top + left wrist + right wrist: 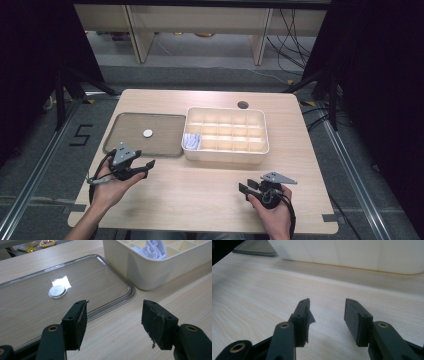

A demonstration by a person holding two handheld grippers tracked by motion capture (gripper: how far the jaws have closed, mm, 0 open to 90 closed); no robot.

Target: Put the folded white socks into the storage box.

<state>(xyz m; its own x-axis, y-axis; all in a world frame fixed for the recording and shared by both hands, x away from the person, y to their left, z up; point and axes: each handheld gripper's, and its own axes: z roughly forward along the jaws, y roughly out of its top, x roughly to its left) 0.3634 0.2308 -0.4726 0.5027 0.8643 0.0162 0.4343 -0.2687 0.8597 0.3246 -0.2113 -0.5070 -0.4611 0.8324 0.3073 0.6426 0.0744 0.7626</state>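
A flat clear tray (120, 145) lies on the left of the wooden table, with a small white round disc (147, 133) on it. To its right stands a cream compartment box (227, 157); crumpled white material (191, 141) fills its near-left cell. My left gripper (148, 168) is held just in front of the tray's near edge, open and empty. In the left gripper view its jaws (116, 315) point at the tray's rim (130, 293), the disc (57, 291) and the box (150, 272). My right gripper (245, 190), also open and empty, hovers near the front right, facing the box wall (352, 255).
A round cable hole (243, 105) sits in the tabletop behind the box. Bare wood (200, 190) stretches between the two grippers. The table's front edge lies close under both hands. Dark curtains, cables and shelf legs surround the table.
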